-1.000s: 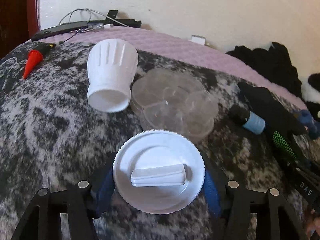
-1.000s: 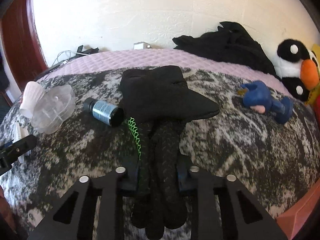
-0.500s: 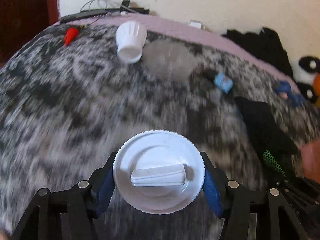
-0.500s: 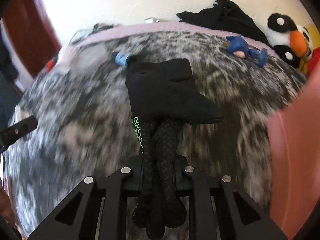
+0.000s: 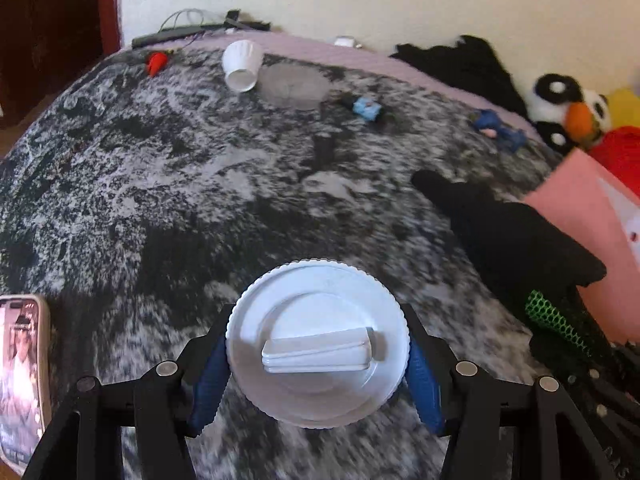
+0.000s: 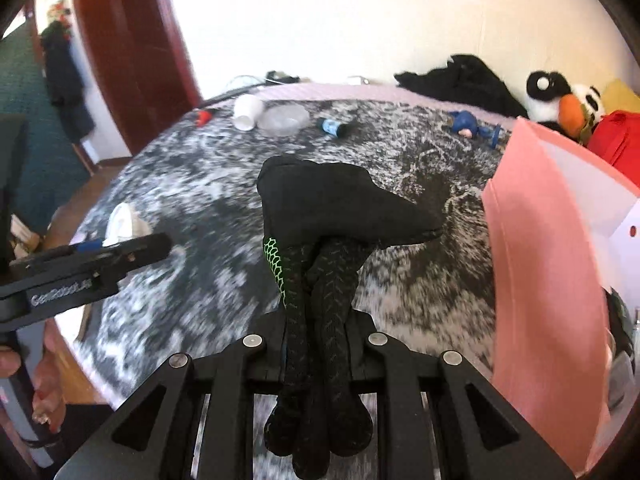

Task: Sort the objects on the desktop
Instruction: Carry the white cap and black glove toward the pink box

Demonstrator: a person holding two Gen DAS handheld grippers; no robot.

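Left hand-held gripper (image 5: 316,364): jaws part-way apart, blue pads pressed on both rims of the round white ribbed plastic lid (image 5: 317,362) with a flat bar handle. Lid held clear above the grey-and-black mottled blanket (image 5: 200,200) on the bed.

Right hand-held gripper (image 6: 320,344): jaws drawn nearly together, clamped on the fingers of the black knit glove with green mesh trim (image 6: 328,216). Glove cuff sticks forward beyond the jaws, lifted off the blanket.

Landmark: pink paper bag (image 6: 552,272). Glove just left of the bag's near wall, not touching it as far as the frames show. Lid left of the glove, further from the bag.

Well beyond the bag, along the blanket's far edge: white ribbed plastic cup (image 5: 241,65) on its side, clear round plastic container (image 5: 292,86) just beside it, small dark bottle with a blue label (image 5: 366,108), blue toy figure (image 5: 498,128). Penguin plush (image 5: 568,114) behind the bag, by the wall.

Phone with a lit screen (image 5: 22,376) at the blanket's near left edge, far from the bag.
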